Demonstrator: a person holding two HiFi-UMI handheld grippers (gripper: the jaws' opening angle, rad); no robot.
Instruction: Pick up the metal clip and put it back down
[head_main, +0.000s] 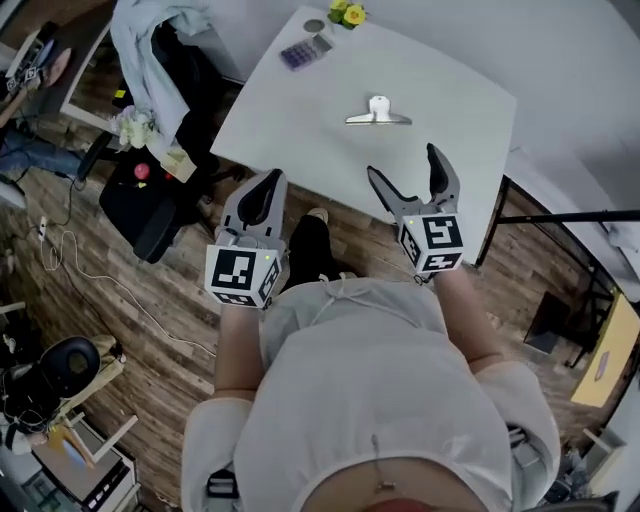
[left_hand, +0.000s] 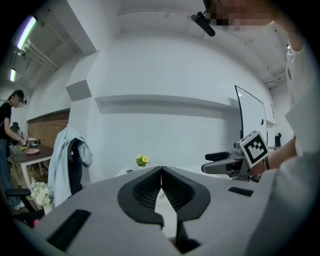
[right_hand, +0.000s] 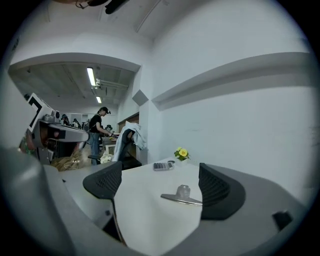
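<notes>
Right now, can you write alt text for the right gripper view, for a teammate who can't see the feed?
The right gripper is wide open and empty, its jaws framing a metal clip that lies on the white table ahead, nearer the right jaw. Farther back on the table sit a calculator and yellow flowers.

Far-corner table clutter and the floor at left

A calculator (head_main: 304, 50) lies at the far left corner of the white table (head_main: 300, 125), with yellow flowers (head_main: 348, 13) just right of it. Left of the table hangs a pale blue jacket (head_main: 150, 45). Nearer, a white cable (head_main: 90, 265) snakes over the wood floor (head_main: 150, 330).
</notes>
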